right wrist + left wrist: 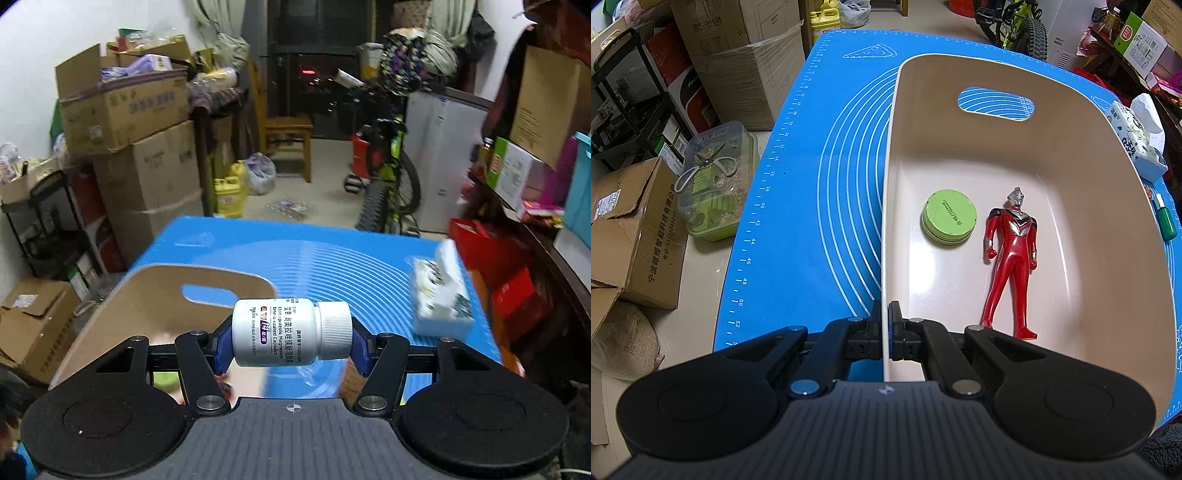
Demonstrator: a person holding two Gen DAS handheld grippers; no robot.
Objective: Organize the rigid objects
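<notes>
A beige plastic basket (1082, 177) stands on the blue mat (812, 184). Inside it lie a round green tin (948, 216) and a red toy figure (1012, 258) on its back. My left gripper (885, 317) is shut on the basket's near left wall, one finger on each side. In the right wrist view my right gripper (291, 338) is shut on a white pill bottle (280, 332), held sideways by its base and cap above the mat. The basket (147, 306) shows below and to the left of the bottle.
A tissue pack (1141, 144) (443, 295) lies on the mat's right side, and a small green bottle (1165, 219) lies nearer on that edge. Cardboard boxes (631, 229), a clear container with scissors (716, 184), a bicycle (388, 184) and a wooden chair (284, 136) surround the table.
</notes>
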